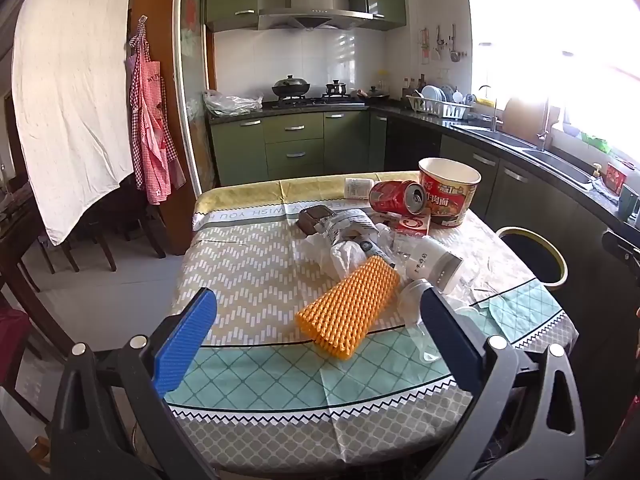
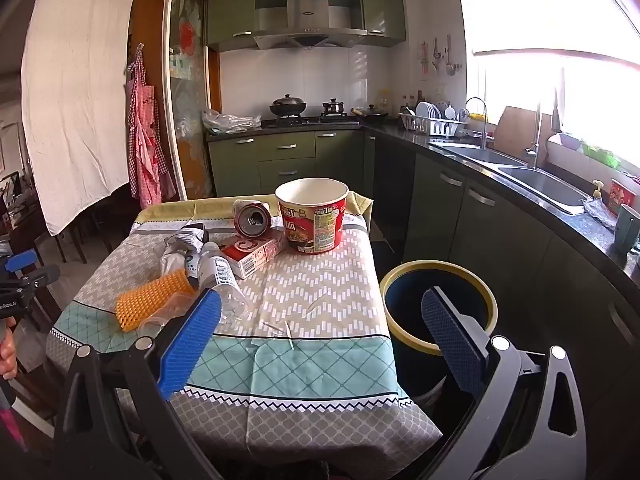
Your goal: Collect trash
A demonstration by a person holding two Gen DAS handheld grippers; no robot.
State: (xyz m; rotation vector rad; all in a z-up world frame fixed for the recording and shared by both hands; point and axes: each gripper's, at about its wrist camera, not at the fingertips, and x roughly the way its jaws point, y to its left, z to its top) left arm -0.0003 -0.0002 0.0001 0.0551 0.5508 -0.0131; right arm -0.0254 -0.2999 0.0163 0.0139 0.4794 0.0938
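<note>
Trash lies on the table's patterned cloth: an orange foam net, crumpled wrappers, a white bottle, a red box, a red can on its side and a red noodle cup. My left gripper is open and empty, above the near table edge, in front of the net. My right gripper is open and empty, over the table's right corner beside the yellow-rimmed bin. The net, can and cup show there too.
The bin stands on the floor right of the table. Green cabinets, a stove and a sink counter run behind and to the right. A white sheet and dark chairs are to the left. Small scraps lie on the cloth.
</note>
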